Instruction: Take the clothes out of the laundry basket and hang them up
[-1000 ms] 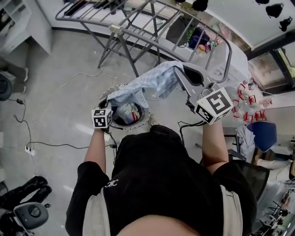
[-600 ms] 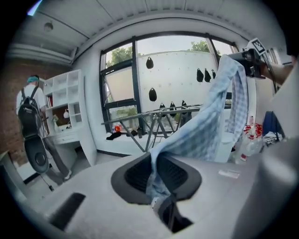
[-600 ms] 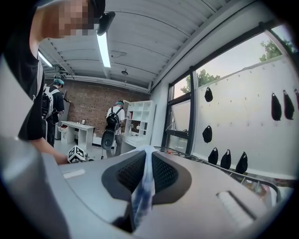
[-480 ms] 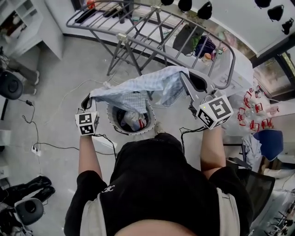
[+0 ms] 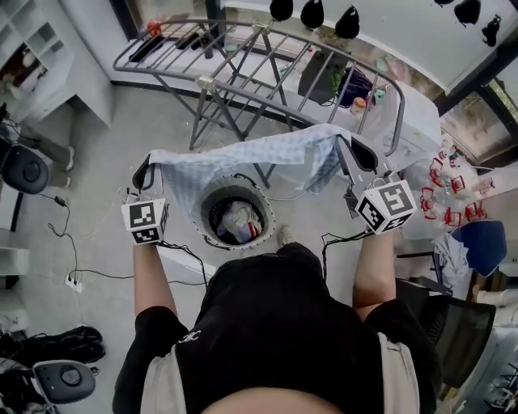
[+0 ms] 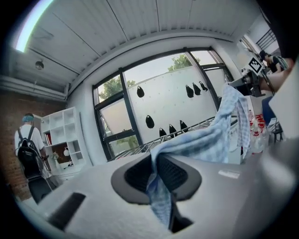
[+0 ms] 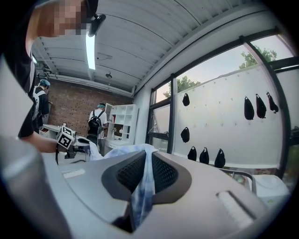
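cloth: light blue checked cloth (image 5: 243, 166), tiny white-and-blue squares, thin and a bit crumpled, pulled out wide like a banner with a slack dip in the middle
where it is: up in the air between my two claws, right over the laundry basket (image 5: 205, 226), clear of its rim and on my side of the drying rack (image 5: 202, 81)
left claw: left claw (image 5: 145, 172) is nearly closed and pinching one end of the cloth, a strip of it runs down between the pads
right claw: right claw (image 5: 357, 154), same deal, clamped on the other end, with a loose flap hanging down just beside it
basket: round, grey rim, more clothes (image 5: 239, 221) bunched in the bottom, something red and white in the mix
rack edge: the near rail sits just past the cloth's top edge, bars run away from me, a few dark items (image 5: 162, 44) lie at the far left end
open room: bare floor (image 5: 97, 154) off to my left, only thin cables (image 5: 77, 242) trailing over it
tight side: right is crowded, a white unit (image 5: 417, 121) at the rack's end, red-and-white stuff (image 5: 453, 186) and a blue chair (image 5: 477, 242) past it
behind: window wall with black shapes (image 5: 312, 12) hanging on it, white shelves (image 5: 32, 57) at far left
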